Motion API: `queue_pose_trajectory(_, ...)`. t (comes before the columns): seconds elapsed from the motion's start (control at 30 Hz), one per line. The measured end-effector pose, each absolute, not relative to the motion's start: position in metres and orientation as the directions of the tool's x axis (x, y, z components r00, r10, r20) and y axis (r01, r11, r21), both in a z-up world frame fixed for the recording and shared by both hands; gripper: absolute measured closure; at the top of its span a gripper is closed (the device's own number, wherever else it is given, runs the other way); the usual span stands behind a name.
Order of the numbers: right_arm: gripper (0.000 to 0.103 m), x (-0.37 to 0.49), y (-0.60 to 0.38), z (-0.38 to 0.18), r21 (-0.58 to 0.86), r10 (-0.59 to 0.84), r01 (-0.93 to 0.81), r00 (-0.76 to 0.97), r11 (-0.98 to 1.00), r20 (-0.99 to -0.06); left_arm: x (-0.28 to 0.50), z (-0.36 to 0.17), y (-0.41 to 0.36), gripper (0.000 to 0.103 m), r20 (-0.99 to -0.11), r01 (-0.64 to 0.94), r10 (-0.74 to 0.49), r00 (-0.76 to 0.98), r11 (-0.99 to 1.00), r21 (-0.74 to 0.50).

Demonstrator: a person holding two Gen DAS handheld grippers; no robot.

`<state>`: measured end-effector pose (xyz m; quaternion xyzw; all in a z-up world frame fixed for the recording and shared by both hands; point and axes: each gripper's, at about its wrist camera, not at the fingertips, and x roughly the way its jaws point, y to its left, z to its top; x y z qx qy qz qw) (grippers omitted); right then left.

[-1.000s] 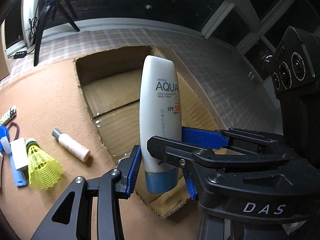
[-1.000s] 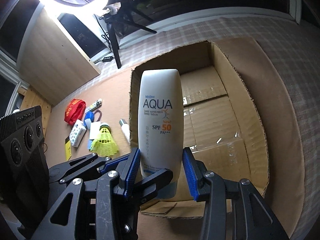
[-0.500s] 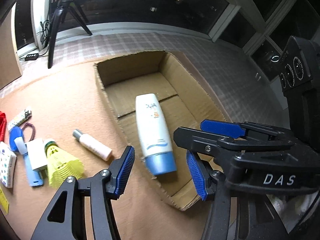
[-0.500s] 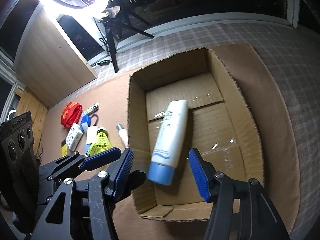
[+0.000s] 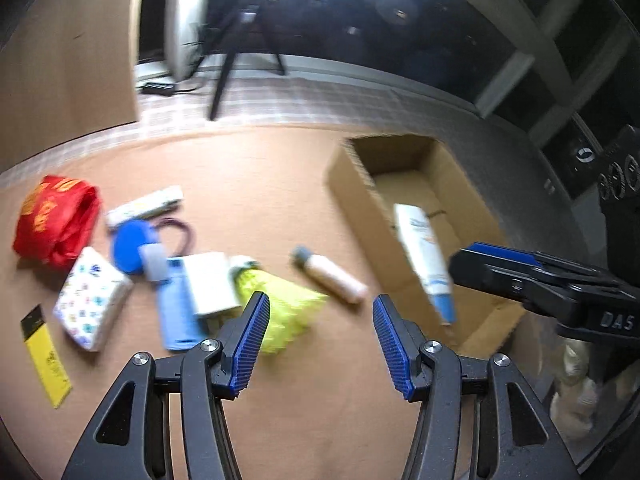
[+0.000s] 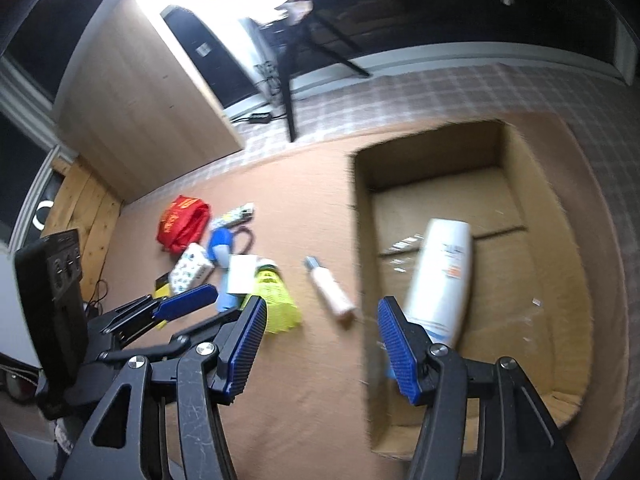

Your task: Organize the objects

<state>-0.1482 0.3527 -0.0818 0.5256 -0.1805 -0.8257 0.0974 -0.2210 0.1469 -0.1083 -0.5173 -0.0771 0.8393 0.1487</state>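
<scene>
The left gripper [image 5: 318,338] points steeply downward, its blue ribbed pads [image 5: 251,343] spread apart with nothing between them. The right gripper [image 6: 320,344] is angled down the same way, jaws likewise parted and empty. Each gripper shows at the edge of the other's view, so the two sit side by side, close but not touching.

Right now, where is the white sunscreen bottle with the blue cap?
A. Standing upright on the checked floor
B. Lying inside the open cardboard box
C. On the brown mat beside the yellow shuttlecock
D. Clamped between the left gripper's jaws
B. The sunscreen bottle lies on its side on the floor of the cardboard box, and both the left gripper and the right gripper are open with nothing between their pads.
</scene>
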Motion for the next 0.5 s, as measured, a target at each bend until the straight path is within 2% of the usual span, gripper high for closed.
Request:
queue_pose_trajectory(0.3,0.049,-0.202,0.3,-0.099,0.471,-0.444,0.008,-0.348,-0.882,-0.826,-0.27,-0.118,0.068,0.047,-0.877,-0.039,0.253,-0.41,-0.965,-0.26)
queue_pose_trajectory(0.5,0.052,-0.234,0.268,-0.122,0.452,-0.439,0.024,-0.289,-0.892,-0.851,-0.306,-0.135,0.044,0.05,-0.898,0.009,0.236,-0.372,-0.966,-0.257)
